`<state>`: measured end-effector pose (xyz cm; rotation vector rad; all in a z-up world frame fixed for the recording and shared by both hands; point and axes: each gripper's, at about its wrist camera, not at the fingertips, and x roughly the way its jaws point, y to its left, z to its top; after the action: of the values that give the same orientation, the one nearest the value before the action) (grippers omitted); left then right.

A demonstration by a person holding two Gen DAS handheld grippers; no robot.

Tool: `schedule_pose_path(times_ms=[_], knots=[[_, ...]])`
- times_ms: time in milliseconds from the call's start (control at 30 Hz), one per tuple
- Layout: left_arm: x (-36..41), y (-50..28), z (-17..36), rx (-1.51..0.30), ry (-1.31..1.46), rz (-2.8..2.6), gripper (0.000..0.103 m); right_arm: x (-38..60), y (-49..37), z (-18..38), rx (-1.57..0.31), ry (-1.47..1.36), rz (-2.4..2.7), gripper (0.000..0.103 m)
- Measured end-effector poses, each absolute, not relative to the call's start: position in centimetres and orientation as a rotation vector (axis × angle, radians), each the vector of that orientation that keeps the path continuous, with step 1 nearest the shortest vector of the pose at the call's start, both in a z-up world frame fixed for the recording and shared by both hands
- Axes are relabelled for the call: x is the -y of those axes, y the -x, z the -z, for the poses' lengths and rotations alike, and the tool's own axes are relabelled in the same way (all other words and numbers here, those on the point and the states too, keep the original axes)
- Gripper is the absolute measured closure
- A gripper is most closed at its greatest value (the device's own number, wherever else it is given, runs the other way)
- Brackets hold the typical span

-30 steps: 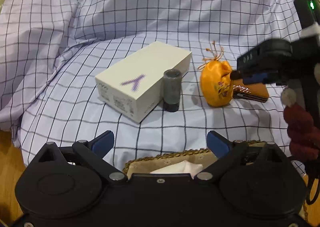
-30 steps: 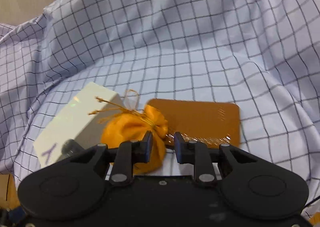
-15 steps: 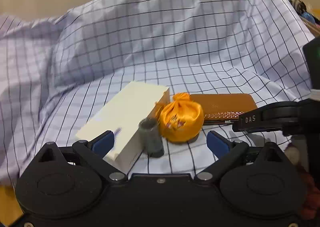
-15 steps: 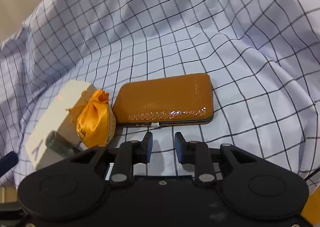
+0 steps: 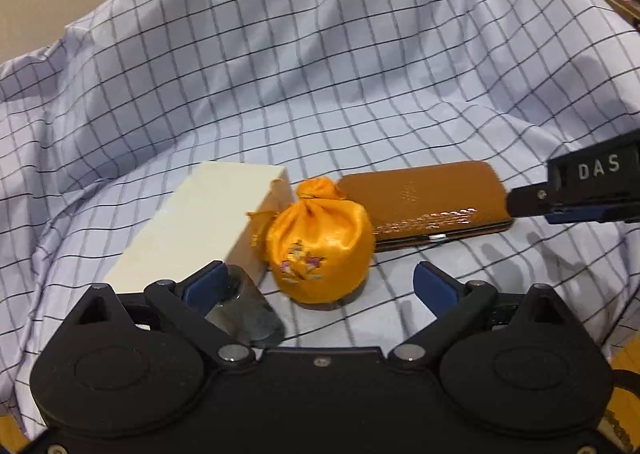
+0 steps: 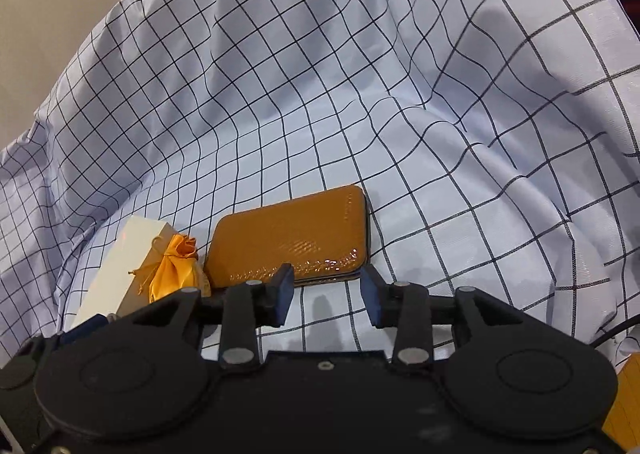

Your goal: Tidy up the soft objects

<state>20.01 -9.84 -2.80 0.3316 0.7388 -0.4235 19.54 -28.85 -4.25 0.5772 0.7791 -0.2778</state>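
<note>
An orange satin drawstring pouch (image 5: 320,250) with embroidery sits on the checked cloth, just ahead of my left gripper (image 5: 320,284), whose blue-padded jaws stand wide open with nothing between them. A glossy brown wallet (image 5: 424,202) lies flat to the pouch's right. In the right wrist view the wallet (image 6: 292,242) lies just beyond my right gripper (image 6: 326,292), whose jaws are opening with only cloth showing in the gap. The pouch (image 6: 176,270) shows at lower left there. The right gripper's finger (image 5: 576,194) reaches in from the right edge of the left wrist view.
A cream box (image 5: 196,230) lies left of the pouch, touching it. A dark grey cylinder (image 5: 244,310) lies by my left finger. The checked cloth (image 5: 320,74) rises in folds behind everything. Wooden floor (image 6: 624,406) shows at lower right.
Both views have swung and closed in on the pouch and wallet. The woven basket has left the left wrist view. My right gripper's jaws have parted from nearly touching.
</note>
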Motion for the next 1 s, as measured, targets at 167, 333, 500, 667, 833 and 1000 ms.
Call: schedule_pose_path(times_ms=[167,333,500,667,833,1000], knots=[[10.3,-19.2,2.3,-0.760,-0.269,0.501,0.007,29.2,-19.4,4.4,-0.785,-0.603,0.277,0.066],[11.1,-18.9,2.3,-0.795,-0.195,0.577,0.007,29.3,-19.2,4.4,-0.779,-0.609,0.278,0.066],[11.7,-18.2,2.8,-0.813,-0.180,0.609,0.007,29.4,-18.9,4.3,-0.776,-0.612,0.280,0.064],[11.6,-17.8,3.7,-0.833,-0.191,0.619,0.007,29.2,-18.9,4.6,-0.786,-0.616,0.271,0.063],[11.5,-18.1,4.5,-0.866,-0.164,0.650,0.007,29.0,-19.0,5.0,-0.797,-0.626,0.266,0.063],[11.3,-17.4,4.2,-0.850,-0.158,0.677,0.007,29.4,-18.9,5.0,-0.796,-0.632,0.267,0.061]])
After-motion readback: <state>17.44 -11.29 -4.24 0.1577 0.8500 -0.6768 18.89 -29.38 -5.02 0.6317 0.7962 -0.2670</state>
